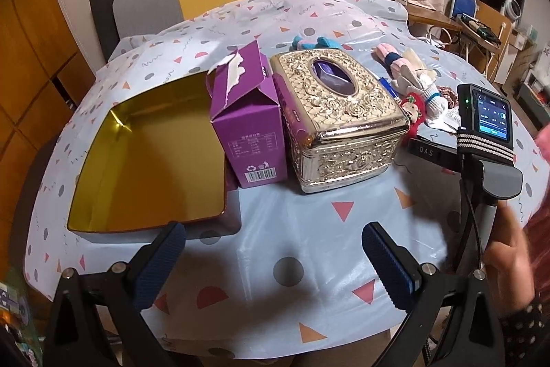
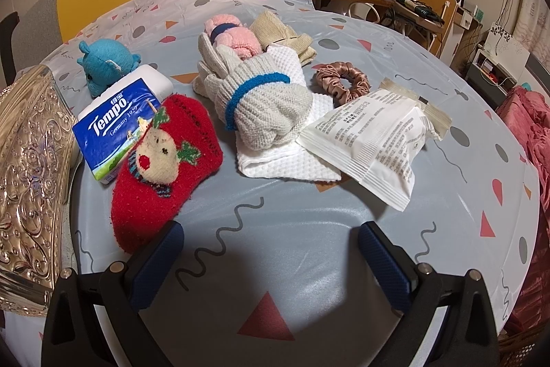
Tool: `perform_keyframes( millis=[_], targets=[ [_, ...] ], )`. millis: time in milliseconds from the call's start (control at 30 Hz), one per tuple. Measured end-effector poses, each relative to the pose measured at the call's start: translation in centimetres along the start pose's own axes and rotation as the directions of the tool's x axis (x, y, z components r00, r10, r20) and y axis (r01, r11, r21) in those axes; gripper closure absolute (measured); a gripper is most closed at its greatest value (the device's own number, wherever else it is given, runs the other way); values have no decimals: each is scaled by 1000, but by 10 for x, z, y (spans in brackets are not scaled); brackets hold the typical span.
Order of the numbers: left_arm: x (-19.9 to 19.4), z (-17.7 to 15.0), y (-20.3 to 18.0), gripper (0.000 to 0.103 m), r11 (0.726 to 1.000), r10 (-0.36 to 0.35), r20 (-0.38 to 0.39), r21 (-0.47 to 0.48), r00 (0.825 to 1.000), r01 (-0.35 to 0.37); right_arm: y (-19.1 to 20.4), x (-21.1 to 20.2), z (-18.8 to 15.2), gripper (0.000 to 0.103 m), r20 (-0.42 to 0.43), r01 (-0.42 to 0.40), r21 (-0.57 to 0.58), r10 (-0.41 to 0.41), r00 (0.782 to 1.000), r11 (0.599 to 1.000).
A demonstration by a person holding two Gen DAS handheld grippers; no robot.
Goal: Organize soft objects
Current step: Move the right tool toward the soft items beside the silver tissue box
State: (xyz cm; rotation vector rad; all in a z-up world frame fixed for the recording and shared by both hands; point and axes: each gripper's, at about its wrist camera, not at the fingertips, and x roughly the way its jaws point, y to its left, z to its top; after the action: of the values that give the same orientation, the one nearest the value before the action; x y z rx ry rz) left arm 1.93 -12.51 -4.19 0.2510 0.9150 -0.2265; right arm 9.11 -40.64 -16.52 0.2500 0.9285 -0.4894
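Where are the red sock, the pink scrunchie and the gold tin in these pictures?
red sock [image 2: 165,174]: right wrist view, on its reindeer face.
pink scrunchie [image 2: 343,81]: right wrist view, on its front ruffle.
gold tin [image 1: 154,160]: left wrist view, on its bare floor.

The bench [image 2: 309,246] wears a glossy, smooth plastic sheet that catches the light, and on it the tissue box [image 1: 340,122] is embossed, shiny gold-toned metal beside a matt purple cardboard carton [image 1: 251,129] with a torn paper edge and a tin [image 1: 151,167] with a smooth, glossy yellow inside. The red sock [image 2: 165,167] is fuzzy cloth, the grey glove [image 2: 261,105] coarse knit, the white towel [image 2: 288,157] waffle-textured, the scrunchie [image 2: 343,81] satin-sheened, and the white packet [image 2: 371,140] smooth matt plastic film. Each claw carries ribbed blue rubbery pads [image 2: 158,267] on matt black plastic.
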Motion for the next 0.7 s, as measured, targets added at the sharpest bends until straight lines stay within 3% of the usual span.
perform_keyframes(
  millis=[400,600,700],
  targets=[
    [3,7,0,0,1000,3,1,-12,1000,-3,0,-1,1,0,-4,-7,-12,7,1000,1000],
    [0,9,-1,0,1000,-6,9,-8,1000,6,10,-8,-7,0,24,15,-97,-13,1000,995],
    [-3,9,0,0,1000,-9,12,-10,1000,9,0,-5,-7,0,9,-43,-41,44,999,998]
  ],
)
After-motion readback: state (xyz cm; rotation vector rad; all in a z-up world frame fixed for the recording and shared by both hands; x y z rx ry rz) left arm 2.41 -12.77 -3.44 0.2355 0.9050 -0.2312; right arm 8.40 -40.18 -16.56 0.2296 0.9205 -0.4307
